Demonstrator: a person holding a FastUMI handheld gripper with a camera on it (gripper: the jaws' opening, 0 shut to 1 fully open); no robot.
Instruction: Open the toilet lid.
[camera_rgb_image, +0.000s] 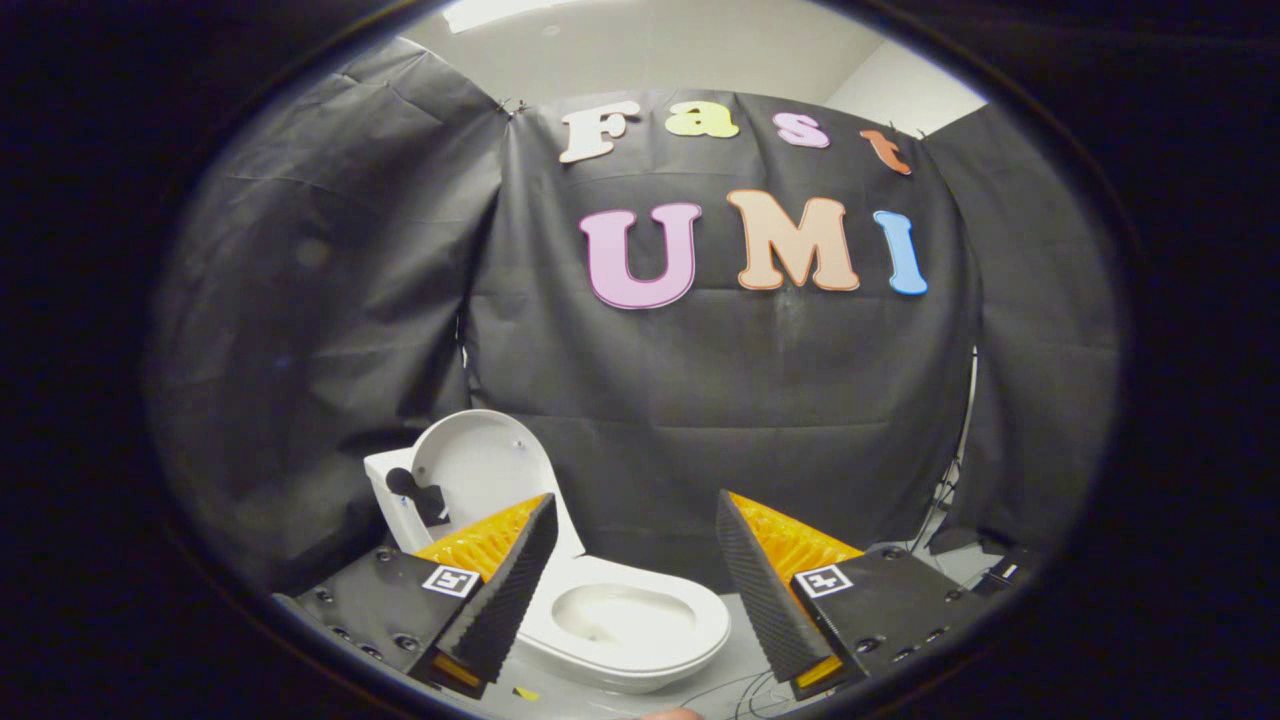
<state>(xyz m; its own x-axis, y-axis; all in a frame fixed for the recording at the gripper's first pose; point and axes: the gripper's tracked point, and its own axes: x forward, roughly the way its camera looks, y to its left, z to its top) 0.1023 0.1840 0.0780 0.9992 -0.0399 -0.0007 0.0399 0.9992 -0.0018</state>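
The gripper hangs with its fingers spread wide and nothing between them. Off by the left finger, the rounded white plastic toilet lid stands upright against the small white cistern; opening looks already done. Further right, between the fingers and just beyond them, sits the glossy white toilet bowl with its oval seat. That lid looks light, stiff and slippery; its free rim is the place to pinch.

I see pale floor carrying a white toilet, its lid upright. Thin dark cables lie on it just beside the bowl.
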